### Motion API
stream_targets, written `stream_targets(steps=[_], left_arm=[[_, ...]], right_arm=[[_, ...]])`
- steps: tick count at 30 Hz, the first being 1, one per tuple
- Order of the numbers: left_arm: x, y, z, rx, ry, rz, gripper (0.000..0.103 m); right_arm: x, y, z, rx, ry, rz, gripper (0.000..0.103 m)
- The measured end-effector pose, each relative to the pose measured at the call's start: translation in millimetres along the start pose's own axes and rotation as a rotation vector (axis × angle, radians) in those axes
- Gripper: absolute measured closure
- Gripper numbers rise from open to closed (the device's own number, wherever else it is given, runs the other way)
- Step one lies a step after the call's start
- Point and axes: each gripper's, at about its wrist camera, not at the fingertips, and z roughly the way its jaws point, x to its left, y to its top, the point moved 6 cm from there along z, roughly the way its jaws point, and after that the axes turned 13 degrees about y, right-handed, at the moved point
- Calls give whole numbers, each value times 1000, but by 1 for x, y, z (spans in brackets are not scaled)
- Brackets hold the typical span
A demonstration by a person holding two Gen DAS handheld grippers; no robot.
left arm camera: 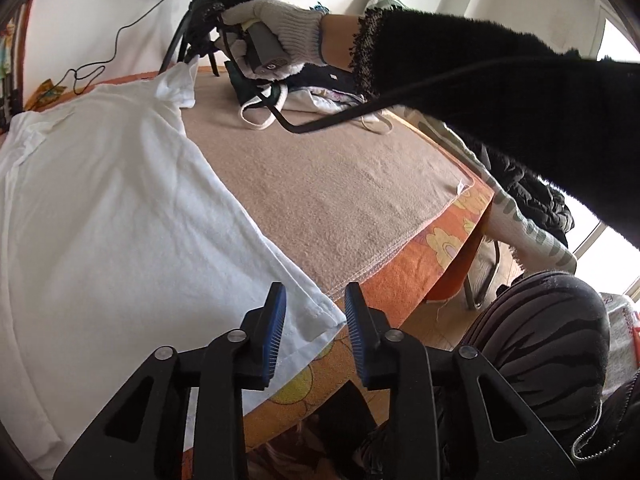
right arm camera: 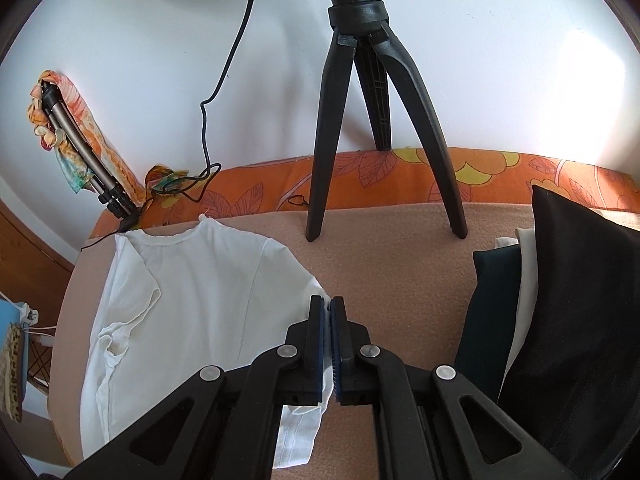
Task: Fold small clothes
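A white T-shirt (left arm camera: 120, 220) lies spread on the beige blanket (left arm camera: 340, 176). In the left wrist view my left gripper (left arm camera: 314, 294) stands open at the shirt's near hem corner. The corner lies between the blue pads (left arm camera: 276, 320), which do not press on it. In the right wrist view my right gripper (right arm camera: 329, 302) is shut on a fold of the white T-shirt (right arm camera: 192, 300) at its sleeve side, with white fabric pinched between the pads. In the left wrist view a gloved hand (left arm camera: 280, 36) holds that gripper far off, and the shirt's sleeve (left arm camera: 180, 80) is lifted up to it.
A black tripod (right arm camera: 360, 120) stands on the blanket by the wall, with a cable (right arm camera: 208, 120) hanging beside it. Dark folded clothes (right arm camera: 560, 320) are stacked at the right. The orange floral cloth (left arm camera: 420, 264) marks the table's edge, with the person's leg (left arm camera: 540, 340) just past it.
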Motion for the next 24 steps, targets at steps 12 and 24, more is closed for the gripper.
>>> stream_targets(steps=[12,24], left_arm=[[8,3,0,-58,31,-4,98],[51,8,-46,-162,-9,-210,98]], right_arm=[[-2,-1,0,-2,-3,-8,103],[45,21,0,-15,-93,-74,103]])
